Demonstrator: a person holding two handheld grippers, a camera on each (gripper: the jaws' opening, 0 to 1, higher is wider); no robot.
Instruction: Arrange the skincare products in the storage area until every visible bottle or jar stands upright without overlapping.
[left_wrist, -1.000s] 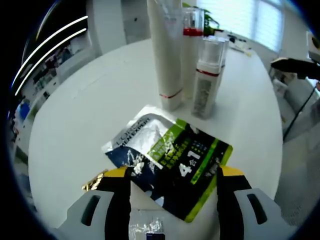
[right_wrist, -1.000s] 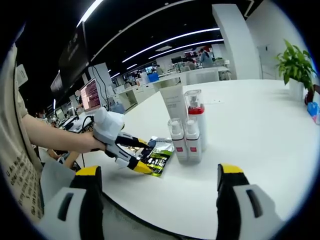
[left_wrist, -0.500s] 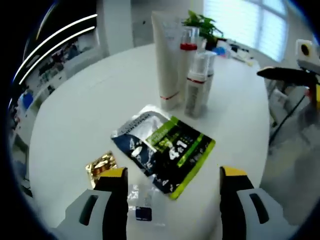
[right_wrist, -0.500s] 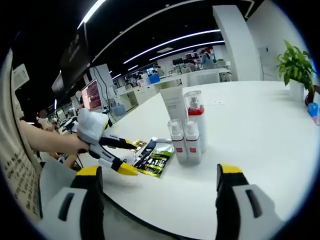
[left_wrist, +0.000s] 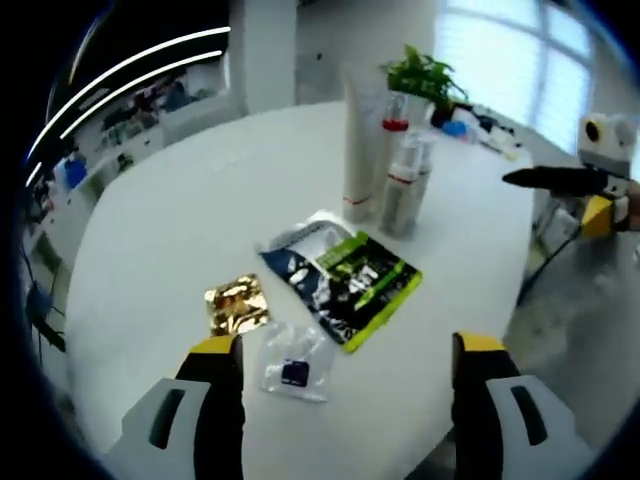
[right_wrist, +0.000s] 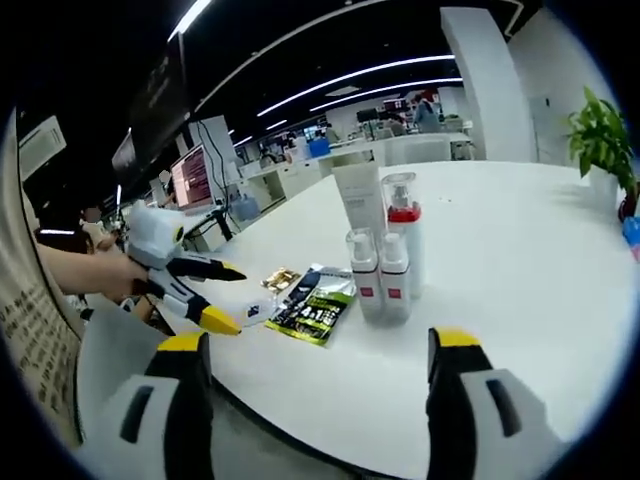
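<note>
Skincare group near the middle of the round white tabletop (left_wrist: 150, 230): a tall white tube (left_wrist: 357, 150), a red-collared pump bottle (left_wrist: 391, 150) and two small pump bottles (right_wrist: 364, 275) (right_wrist: 395, 278), all upright and close together. Just beside them lie a green-and-black sachet (left_wrist: 345, 275), a gold foil packet (left_wrist: 236, 304) and a clear packet (left_wrist: 292, 362), flat. Left claw (left_wrist: 340, 370), jaws apart and empty, hovers at the tabletop edge. Right claw (right_wrist: 315, 370), jaws apart, empty, off the edge. Potted plant (left_wrist: 420, 75) beyond.
</note>
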